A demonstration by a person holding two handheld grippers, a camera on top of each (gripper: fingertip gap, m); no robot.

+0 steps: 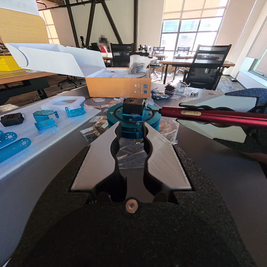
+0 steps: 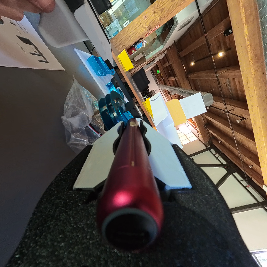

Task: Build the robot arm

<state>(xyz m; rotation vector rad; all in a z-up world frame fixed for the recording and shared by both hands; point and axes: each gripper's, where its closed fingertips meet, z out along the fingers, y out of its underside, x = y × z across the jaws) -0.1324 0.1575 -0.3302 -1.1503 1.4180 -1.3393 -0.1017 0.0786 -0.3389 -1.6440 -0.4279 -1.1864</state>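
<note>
A black servo (image 1: 133,106) sits in a teal bracket on top of a round teal base (image 1: 132,122) on the dark table (image 1: 209,166). My right gripper (image 1: 179,112) comes in from the right, shut on a red electric screwdriver (image 1: 216,115). Its bit meets the servo's right side. In the right wrist view the screwdriver (image 2: 130,166) runs out between my right gripper's (image 2: 132,124) fingers towards the base (image 2: 109,109). My left gripper (image 1: 132,124) is open and empty. Its fingertips flank the base's near edge; I cannot tell whether they touch.
An open orange box (image 1: 118,86) with a white lid stands behind the base. A white foam sheet (image 1: 28,144) at left carries blue brackets (image 1: 44,115) and another black servo (image 1: 12,119). Small screw bags (image 1: 93,130) and a clear plastic bag (image 2: 78,112) lie around the base. Office chairs (image 1: 208,65) stand behind. There is about 9 cm between the tips of the two grippers.
</note>
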